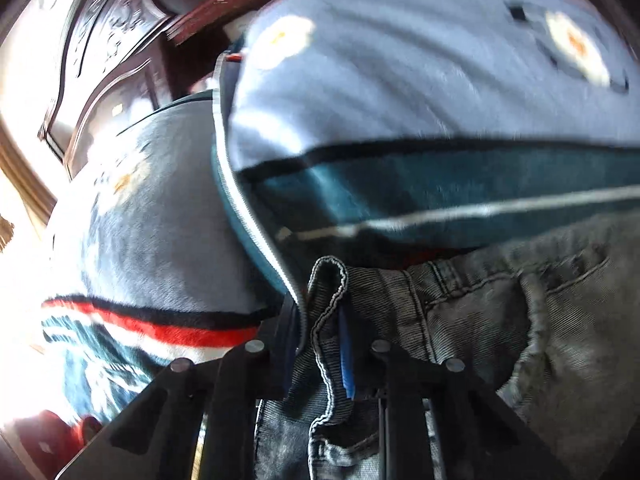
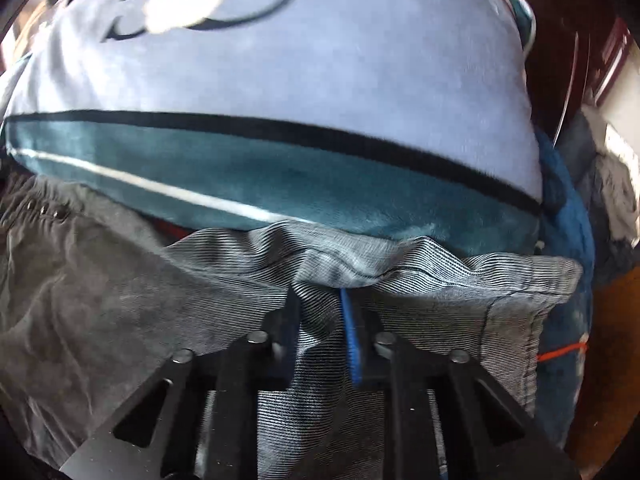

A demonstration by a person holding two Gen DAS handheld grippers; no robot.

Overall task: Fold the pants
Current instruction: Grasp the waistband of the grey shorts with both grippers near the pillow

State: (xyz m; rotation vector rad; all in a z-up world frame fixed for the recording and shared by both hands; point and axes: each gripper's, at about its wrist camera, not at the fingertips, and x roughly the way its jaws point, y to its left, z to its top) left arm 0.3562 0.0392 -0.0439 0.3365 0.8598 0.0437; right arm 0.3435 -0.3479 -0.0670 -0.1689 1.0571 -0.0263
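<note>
The grey denim pants (image 1: 500, 320) lie on the bed right below the pillows. My left gripper (image 1: 326, 344) is shut on a bunched hem edge of the pants, with cloth folded between its black fingers and blue pads. My right gripper (image 2: 324, 332) is shut on another fold of the pants (image 2: 400, 280), striped inner side up, close under the pillow. A pocket with rivets shows at the left of the right wrist view (image 2: 52, 216).
Two light-blue plush pillows with flower prints and teal bands (image 1: 400, 92) (image 2: 300, 80) fill the space just ahead. A carved dark wooden headboard (image 1: 104, 40) stands behind them. A dark blue blanket (image 2: 568, 240) lies at the right.
</note>
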